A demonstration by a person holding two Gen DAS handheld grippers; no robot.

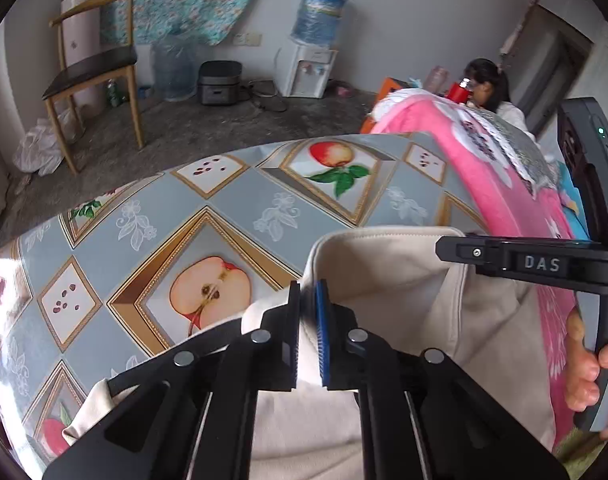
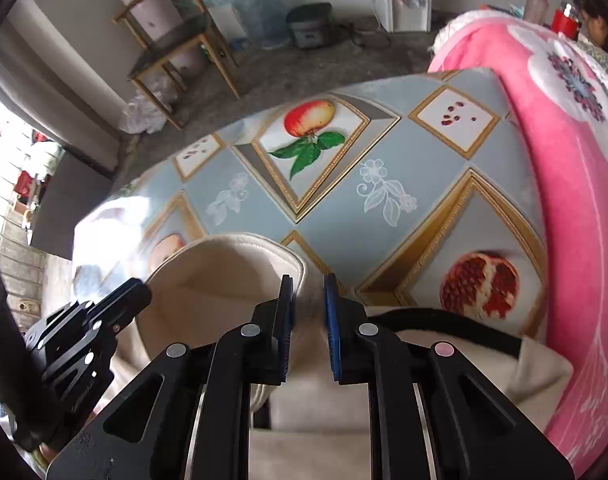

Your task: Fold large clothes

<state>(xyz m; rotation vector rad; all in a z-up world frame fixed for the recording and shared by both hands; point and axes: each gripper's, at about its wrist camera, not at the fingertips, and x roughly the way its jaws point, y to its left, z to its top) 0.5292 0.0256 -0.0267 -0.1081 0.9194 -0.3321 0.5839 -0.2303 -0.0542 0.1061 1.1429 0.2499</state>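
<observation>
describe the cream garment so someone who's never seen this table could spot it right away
Start at the table covered in a grey-blue fruit-print tablecloth; a bright pink blanket is heaped along its right side. At the near edge, left of that blanket, lies the cream garment, pinched by both the left gripper and the right gripper. It is the only plain, unpatterned fabric there, with a stitched rounded edge.

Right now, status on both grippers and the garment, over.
Left gripper shut on cream garment. Right gripper shut on same garment. Pink blanket alongside on fruit-print tablecloth, not blocking.
</observation>
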